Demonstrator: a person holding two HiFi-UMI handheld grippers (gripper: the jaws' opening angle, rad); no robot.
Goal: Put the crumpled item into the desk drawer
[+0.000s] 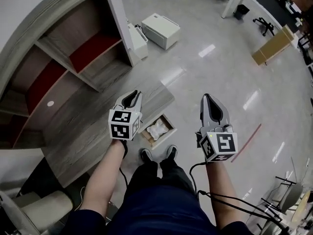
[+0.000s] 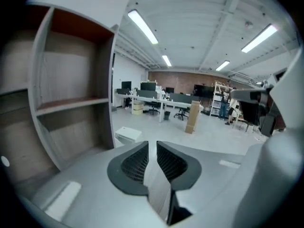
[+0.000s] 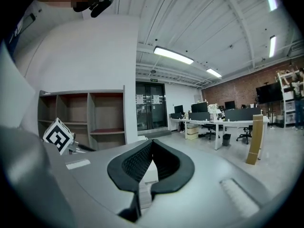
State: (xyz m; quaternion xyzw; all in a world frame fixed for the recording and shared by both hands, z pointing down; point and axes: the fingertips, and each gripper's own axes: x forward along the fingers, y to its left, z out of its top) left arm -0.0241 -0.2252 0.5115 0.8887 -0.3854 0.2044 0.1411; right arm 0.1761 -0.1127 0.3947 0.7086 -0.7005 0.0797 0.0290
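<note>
In the head view a white crumpled item [image 1: 156,129] lies inside the open desk drawer [image 1: 167,122], just in front of my feet. My left gripper [image 1: 133,96] hangs over the desk's front edge, up and left of the drawer. Its jaws stand a narrow slit apart with nothing between them, which the left gripper view [image 2: 152,144] also shows. My right gripper [image 1: 208,98] is held over the floor to the right of the drawer. In the right gripper view [image 3: 152,141] its tips touch and it is empty. Neither gripper view shows the drawer or the item.
The wooden desk top [image 1: 88,136] runs to the left, with a shelf unit [image 1: 73,58] behind it. A white box-shaped machine [image 1: 160,30] and a cardboard box [image 1: 274,45] stand on the floor farther off. A chair [image 1: 44,209] is at lower left. Cables trail from the right gripper.
</note>
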